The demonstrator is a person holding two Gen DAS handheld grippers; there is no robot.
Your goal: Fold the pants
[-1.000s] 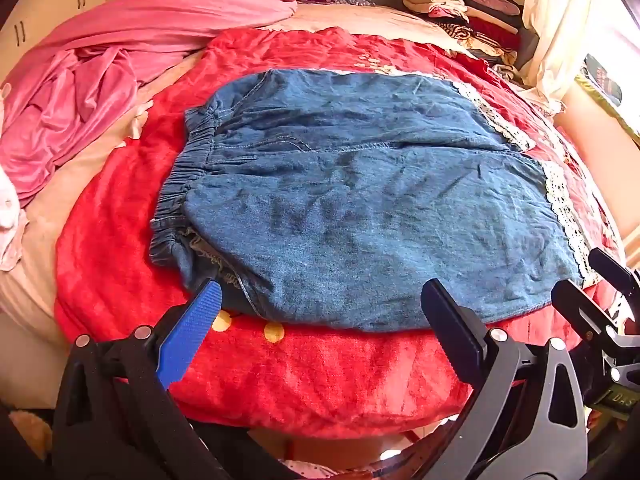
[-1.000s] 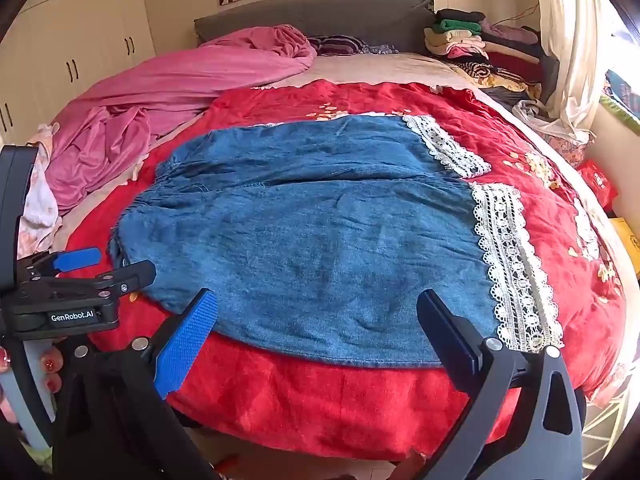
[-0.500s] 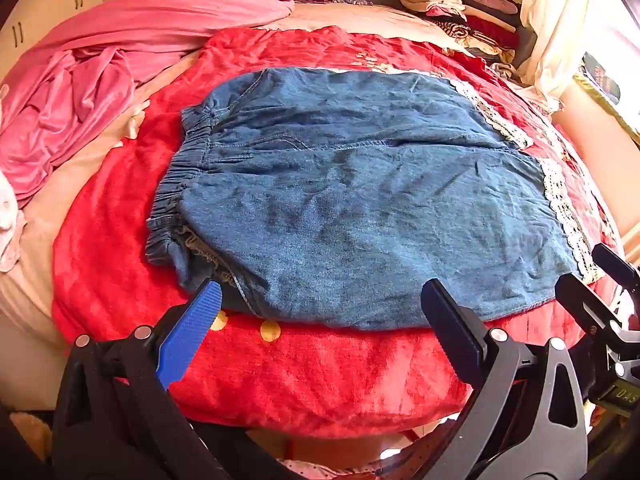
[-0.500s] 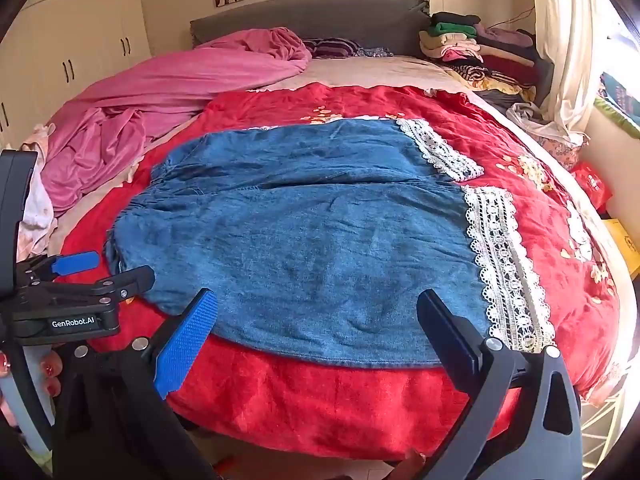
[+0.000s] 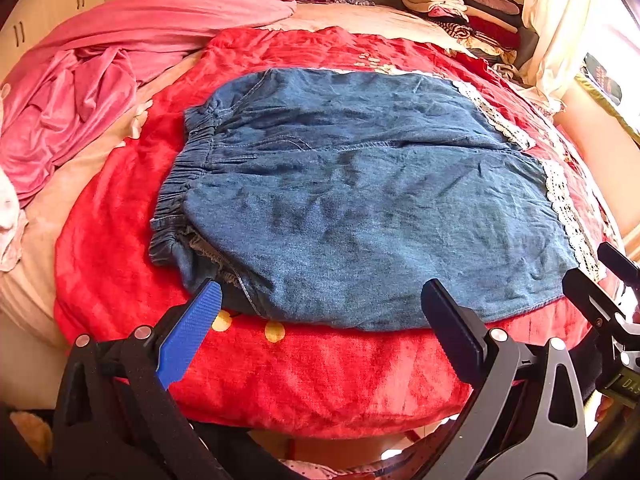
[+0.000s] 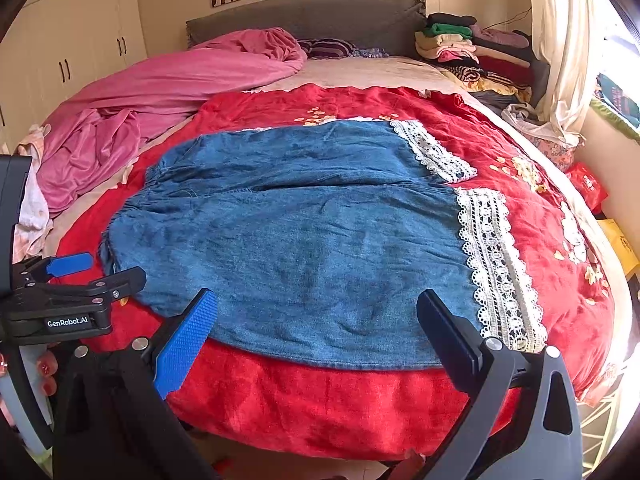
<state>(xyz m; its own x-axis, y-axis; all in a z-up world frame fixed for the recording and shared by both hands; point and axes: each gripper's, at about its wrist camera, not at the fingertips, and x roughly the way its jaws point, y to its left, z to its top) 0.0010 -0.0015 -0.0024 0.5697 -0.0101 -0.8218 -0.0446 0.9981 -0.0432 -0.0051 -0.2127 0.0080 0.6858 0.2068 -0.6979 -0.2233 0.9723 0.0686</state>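
Blue denim pants (image 5: 352, 200) (image 6: 304, 240) with white lace hems (image 6: 496, 264) lie flat on a red blanket (image 5: 320, 372) (image 6: 320, 400), elastic waistband (image 5: 180, 184) to the left, legs side by side pointing right. My left gripper (image 5: 320, 300) hovers open over the near edge of the pants, close to the waist corner. My right gripper (image 6: 316, 300) is open too, above the near leg's front edge. Neither holds any cloth. The left gripper (image 6: 92, 268) also shows at the left edge of the right wrist view, and the right gripper (image 5: 600, 276) at the right edge of the left wrist view.
A crumpled pink sheet (image 6: 152, 100) fills the bed's left side. Folded clothes (image 6: 472, 48) are stacked at the back right by the grey headboard (image 6: 312, 16). A cream curtain (image 6: 560, 40) hangs at right. White cupboards (image 6: 80, 32) stand at left. A hand (image 6: 44, 372) shows bottom left.
Both grippers have eased slightly closer to the near edge of the pants. The pants have not moved and both grippers stay open.
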